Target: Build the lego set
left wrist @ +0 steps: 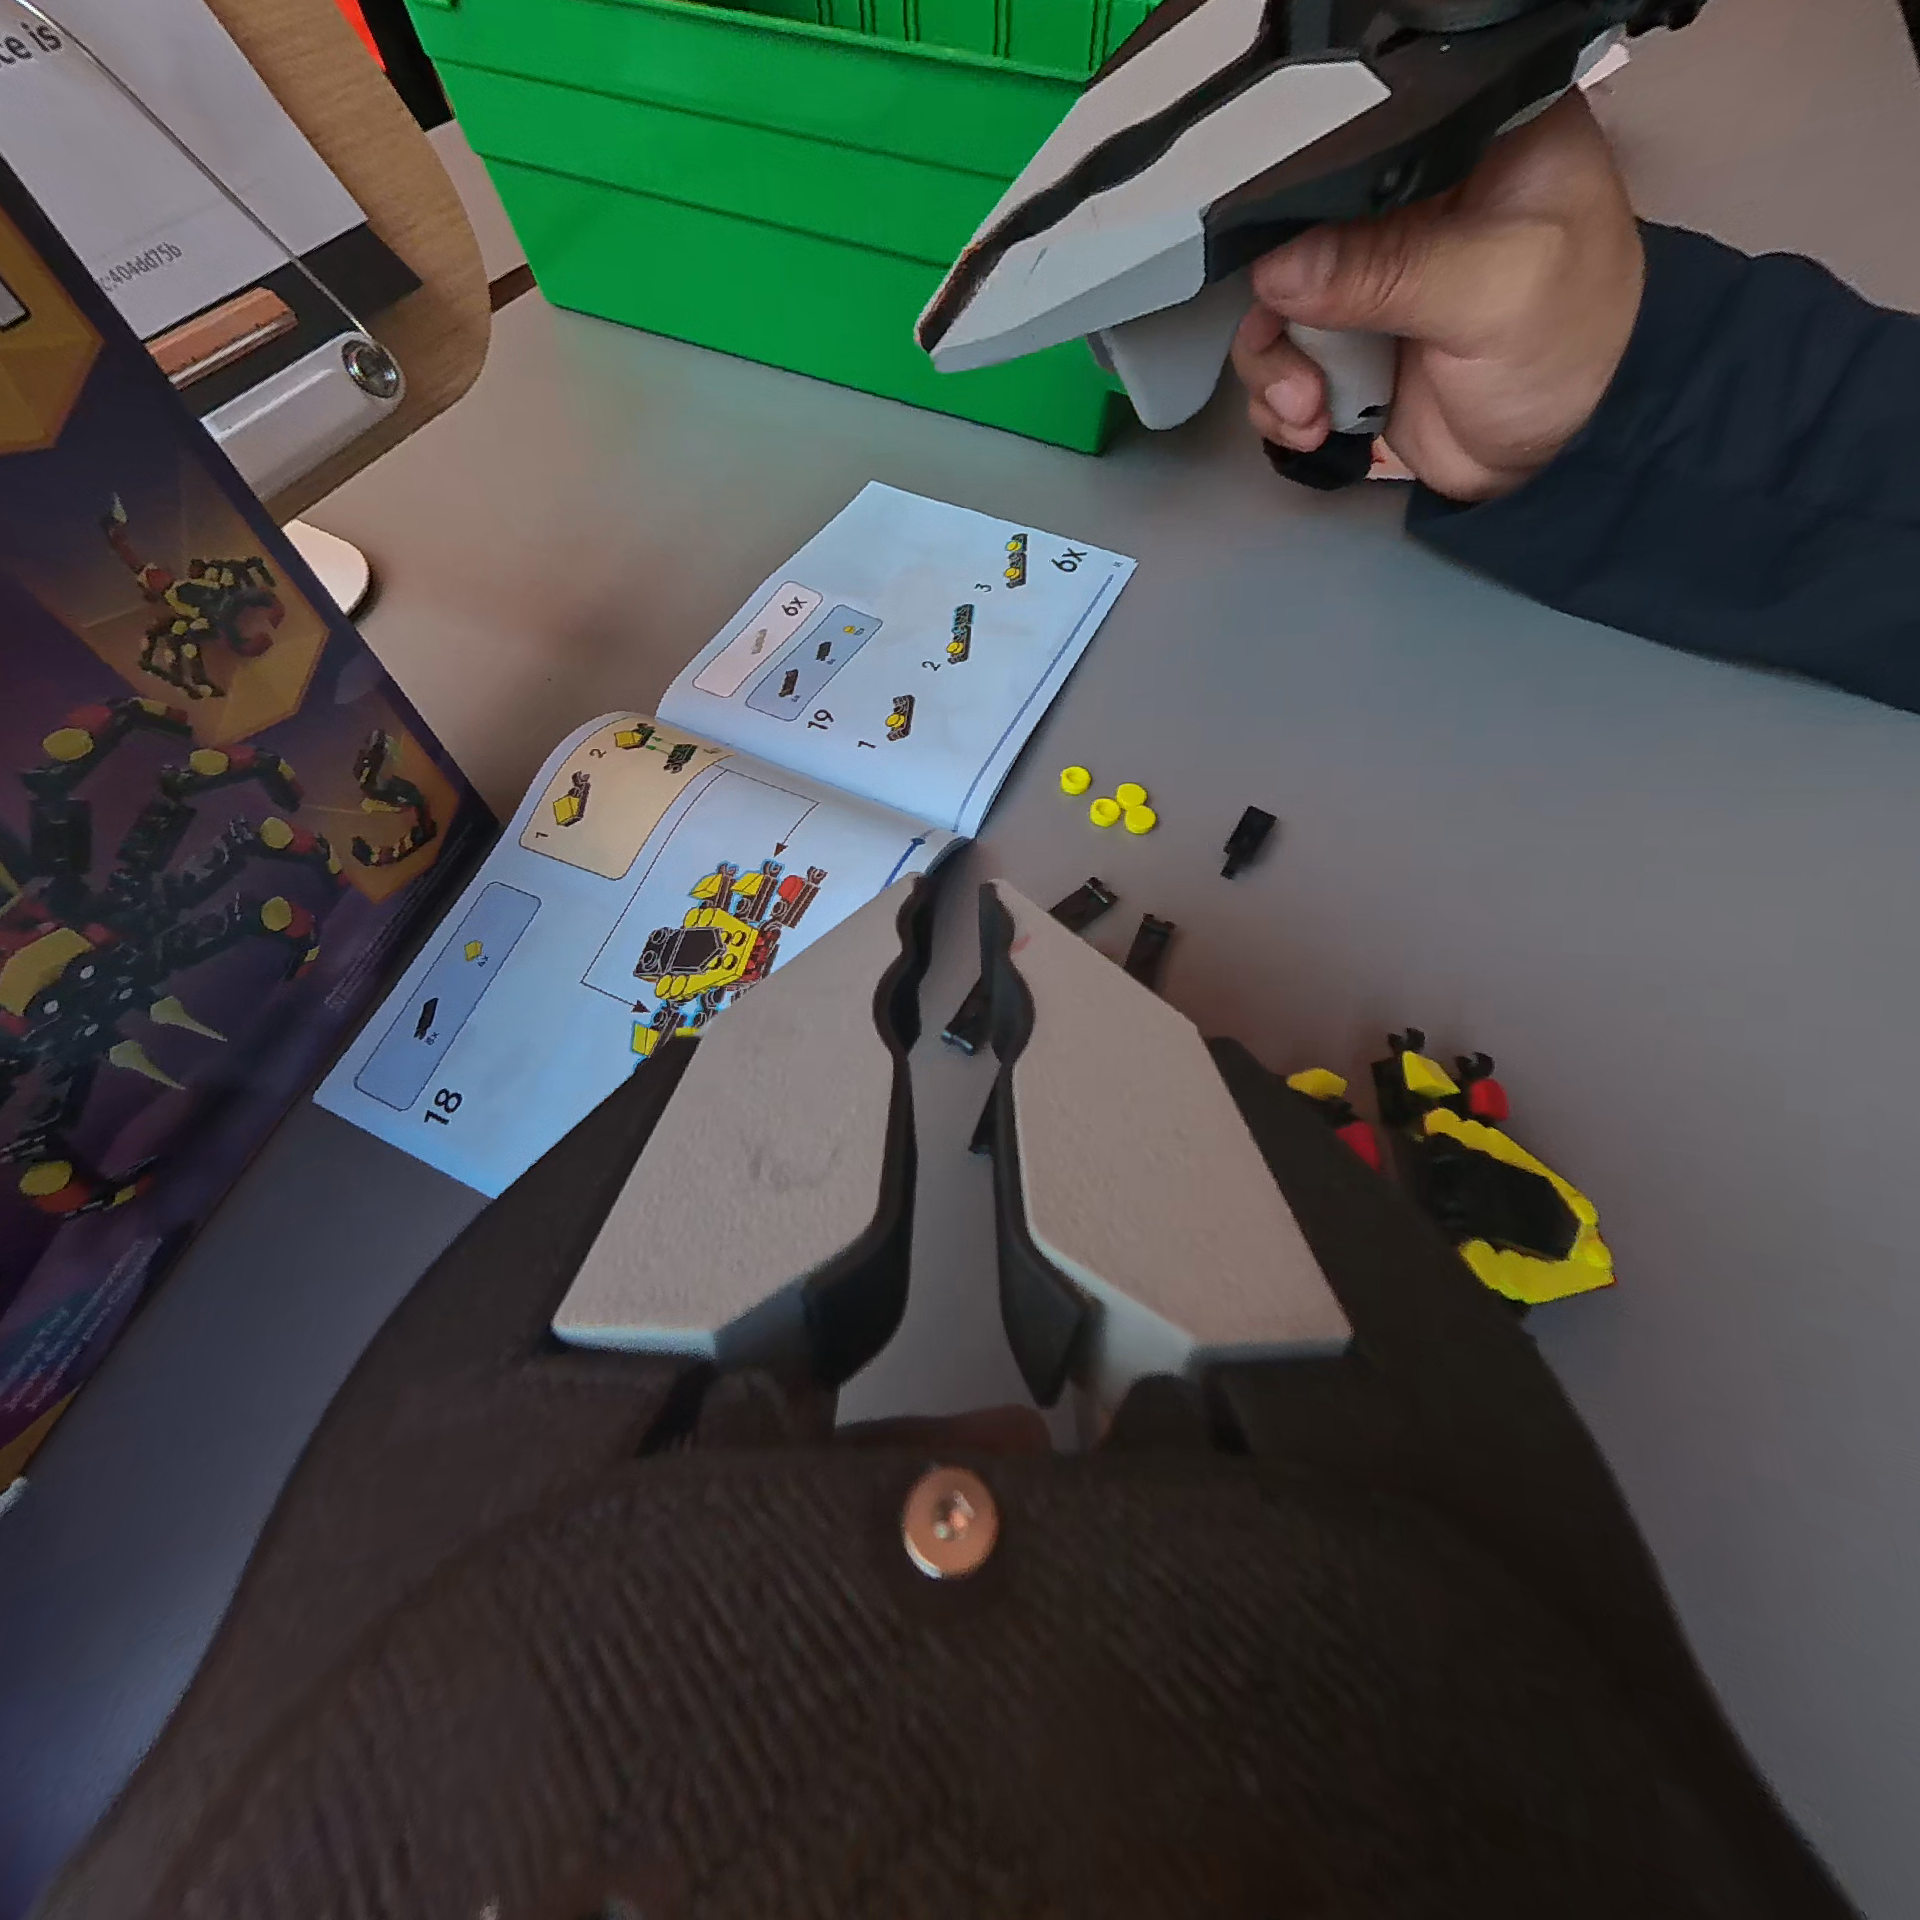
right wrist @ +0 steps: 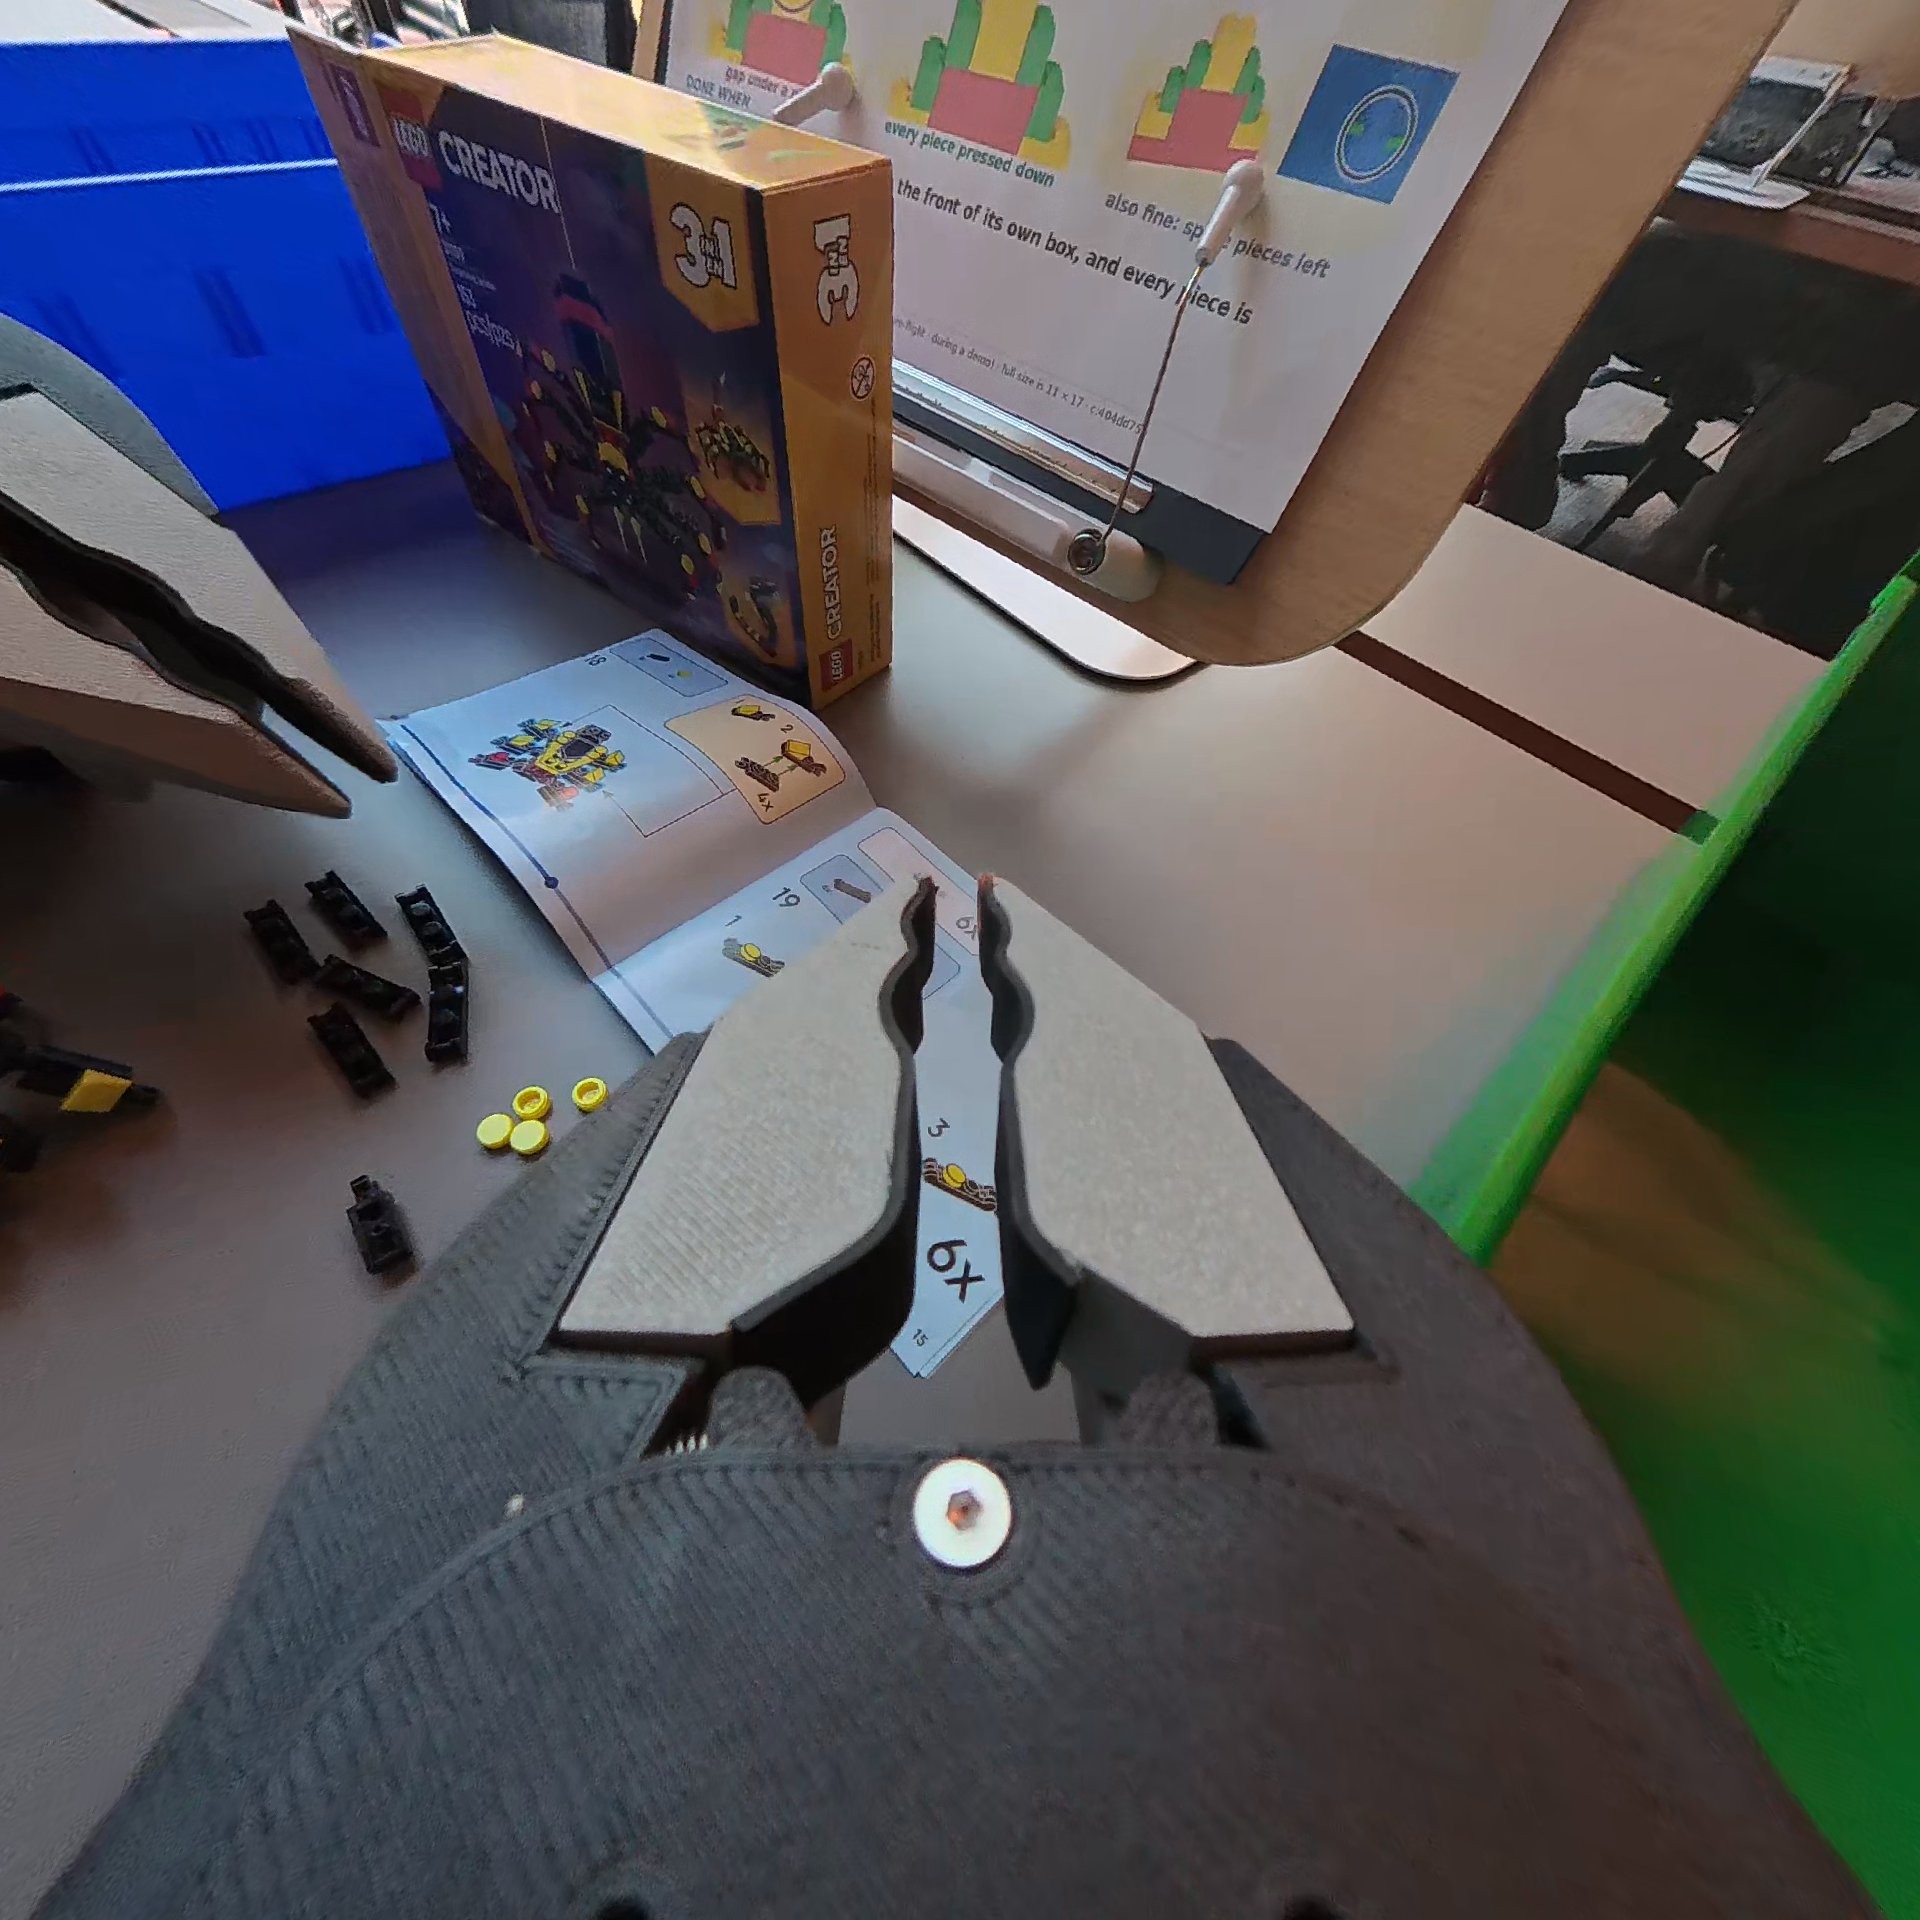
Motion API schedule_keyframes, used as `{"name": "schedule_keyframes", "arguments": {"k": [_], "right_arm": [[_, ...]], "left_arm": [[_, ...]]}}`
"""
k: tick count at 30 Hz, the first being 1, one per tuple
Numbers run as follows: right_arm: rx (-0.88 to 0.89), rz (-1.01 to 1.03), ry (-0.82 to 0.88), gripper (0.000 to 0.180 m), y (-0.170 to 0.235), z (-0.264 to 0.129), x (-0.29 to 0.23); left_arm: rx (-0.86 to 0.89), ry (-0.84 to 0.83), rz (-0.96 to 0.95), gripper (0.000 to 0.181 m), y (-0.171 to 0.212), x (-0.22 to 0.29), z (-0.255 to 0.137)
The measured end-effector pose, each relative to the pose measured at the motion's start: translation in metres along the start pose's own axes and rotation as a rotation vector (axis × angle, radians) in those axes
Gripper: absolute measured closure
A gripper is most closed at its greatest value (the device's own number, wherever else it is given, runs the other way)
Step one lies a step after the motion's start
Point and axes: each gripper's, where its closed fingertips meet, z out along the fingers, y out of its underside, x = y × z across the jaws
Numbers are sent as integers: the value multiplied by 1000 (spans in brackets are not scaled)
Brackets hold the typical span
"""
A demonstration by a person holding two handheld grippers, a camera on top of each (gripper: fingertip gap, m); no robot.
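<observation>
My left gripper (left wrist: 952, 896) is shut and empty, low over the grey table (left wrist: 1455, 831), just right of the open instruction booklet (left wrist: 831, 717). Several small black pieces (left wrist: 1151, 940) lie right by its tips. Three yellow round tiles (left wrist: 1114, 805) and one more black piece (left wrist: 1247, 840) lie beyond. A yellow, black and red partial build (left wrist: 1496, 1184) sits to the right. My right gripper (right wrist: 954, 888) is shut and empty above the booklet (right wrist: 665, 790). It also shows in the left wrist view (left wrist: 935, 332), held by a hand. Black pieces (right wrist: 364, 966) and yellow tiles (right wrist: 530, 1117) lie to its left.
The set's box (right wrist: 644, 364) stands behind the booklet and also shows in the left wrist view (left wrist: 187, 831). A green bin (left wrist: 790, 187) stands at the back, close on the right gripper's right (right wrist: 1766, 1039). A blue bin (right wrist: 156, 260) and a wooden-framed sign board (right wrist: 1143, 260) stand farther back. Across from one pair of fingers to the other is roughly 15 cm.
</observation>
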Motion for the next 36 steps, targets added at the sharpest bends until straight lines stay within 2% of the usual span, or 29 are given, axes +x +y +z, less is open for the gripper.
{"name": "schedule_keyframes", "arguments": {"k": [1,36], "right_arm": [[-2,1,-1,175,1,1,0],[79,33,51,177,-8,-6,14]], "left_arm": [[1,-3,-4,175,0,-1,0],[-3,-18,-12,175,3,-2,0]]}}
